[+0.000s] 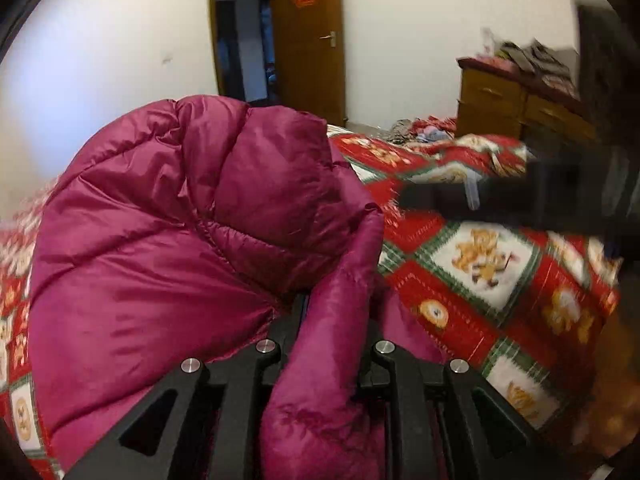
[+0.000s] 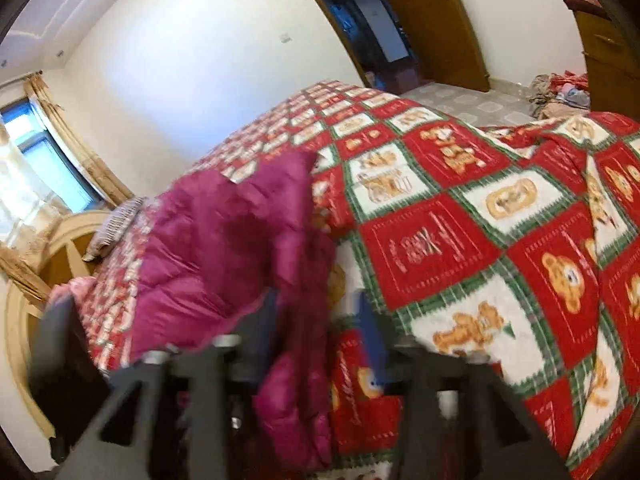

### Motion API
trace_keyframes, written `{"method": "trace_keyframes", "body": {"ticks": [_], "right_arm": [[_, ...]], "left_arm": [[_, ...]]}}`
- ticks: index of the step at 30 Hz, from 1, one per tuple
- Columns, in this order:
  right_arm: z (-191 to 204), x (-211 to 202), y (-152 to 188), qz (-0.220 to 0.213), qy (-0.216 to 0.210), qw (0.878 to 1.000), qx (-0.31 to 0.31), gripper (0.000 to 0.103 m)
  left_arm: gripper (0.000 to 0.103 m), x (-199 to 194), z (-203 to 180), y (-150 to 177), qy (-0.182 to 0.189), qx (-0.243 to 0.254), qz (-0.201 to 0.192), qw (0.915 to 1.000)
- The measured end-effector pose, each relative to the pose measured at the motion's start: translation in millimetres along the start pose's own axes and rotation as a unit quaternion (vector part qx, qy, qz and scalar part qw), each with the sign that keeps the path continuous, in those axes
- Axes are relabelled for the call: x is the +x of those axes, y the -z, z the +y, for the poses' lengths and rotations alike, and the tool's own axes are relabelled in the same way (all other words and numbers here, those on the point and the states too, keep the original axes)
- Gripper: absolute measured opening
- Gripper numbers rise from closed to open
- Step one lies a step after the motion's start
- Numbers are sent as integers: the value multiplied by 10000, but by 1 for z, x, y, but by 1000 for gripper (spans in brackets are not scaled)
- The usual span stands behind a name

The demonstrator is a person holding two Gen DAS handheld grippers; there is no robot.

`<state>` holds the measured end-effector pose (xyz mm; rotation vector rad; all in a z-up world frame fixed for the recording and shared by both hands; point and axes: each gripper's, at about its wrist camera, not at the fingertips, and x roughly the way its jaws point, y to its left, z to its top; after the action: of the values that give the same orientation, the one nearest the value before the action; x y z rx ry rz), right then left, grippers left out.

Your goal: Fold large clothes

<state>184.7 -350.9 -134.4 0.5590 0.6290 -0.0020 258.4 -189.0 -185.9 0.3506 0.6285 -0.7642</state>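
A magenta puffer jacket (image 1: 168,216) lies bunched on a bed covered by a red, green and white teddy-bear quilt (image 1: 480,264). My left gripper (image 1: 332,320) is shut on a fold of the jacket's edge, which runs between its jaws and lifts the fabric. In the left wrist view the right gripper (image 1: 440,196) shows as a blurred black shape over the quilt, to the right of the jacket. In the right wrist view the jacket (image 2: 224,240) lies left of centre. My right gripper (image 2: 320,312) is open, its jaws blurred; jacket fabric lies by the left jaw.
A wooden dresser (image 1: 516,108) with clutter on top stands at the back right. An open wooden door (image 1: 308,40) is behind the bed. A headboard (image 2: 44,264), pillow (image 2: 116,224) and curtained window (image 2: 36,152) are at the left. Clothes lie on the floor (image 2: 560,92).
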Motion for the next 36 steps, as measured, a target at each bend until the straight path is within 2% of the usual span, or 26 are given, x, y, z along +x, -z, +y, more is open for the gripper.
{"method": "trace_keyframes", "body": {"ticks": [2, 5, 7, 8, 9, 10, 13, 17, 20, 22, 23, 25, 26, 27, 29, 31, 34, 36], "right_arm": [[4, 0, -8, -17, -248, 9997, -59, 55], [17, 12, -20, 204, -604, 9974, -337, 55], [24, 26, -23, 387, -607, 9959, -541, 44], [26, 36, -23, 536, -578, 9950, -615, 29], [26, 47, -22, 715, -524, 9940, -645, 20], [25, 58, -20, 912, -430, 9929, -632, 19], [18, 76, -13, 1153, -287, 9912, -583, 16], [10, 78, -7, 1211, -328, 9912, -417, 15], [6, 84, -2, 1277, -375, 9905, -347, 15], [3, 86, -1, 1302, -456, 9901, -253, 15], [2, 85, -2, 1315, -470, 9900, -211, 15], [4, 76, -7, 1336, -437, 9897, -275, 16], [7, 70, -12, 1333, -382, 9897, -362, 19], [12, 61, -18, 1278, -292, 9903, -454, 23], [20, 38, -33, 968, -170, 9932, -626, 23], [32, 17, -53, 655, -87, 9952, -718, 24], [51, 15, -83, 609, -17, 9966, -562, 29], [62, 24, -97, 644, -166, 9971, -378, 32]], "left_arm": [[16, 0, -3, 6, -76, 130, -75, 9999], [16, -4, 3, 8, 82, -23, -98, 9999], [17, -9, 7, 9, 127, -74, -100, 9998], [18, -13, 8, 9, 116, -66, -102, 9999], [20, -18, 9, 10, 113, -51, -90, 9999], [24, -22, 10, 9, 128, -31, -39, 9999], [32, -46, 13, 12, 329, 78, 136, 9993], [58, -98, 24, 28, 689, 390, -51, 9968], [58, -136, 41, 41, 913, 602, -211, 9938], [58, -159, 68, 41, 1126, 357, -346, 9924], [58, -165, 79, 37, 1118, 219, -436, 9925], [62, -178, 110, 26, 842, -168, -634, 9943], [68, -180, 129, 18, 542, -424, -663, 9954], [69, -180, 148, 13, 231, -669, -656, 9953], [70, -172, 182, 6, -229, -1059, -545, 9926], [70, -156, 207, -1, -595, -1317, -391, 9887], [70, -122, 238, -9, -1288, -1743, 38, 9762], [70, -103, 246, -7, -1386, -2077, 313, 9678]]}}
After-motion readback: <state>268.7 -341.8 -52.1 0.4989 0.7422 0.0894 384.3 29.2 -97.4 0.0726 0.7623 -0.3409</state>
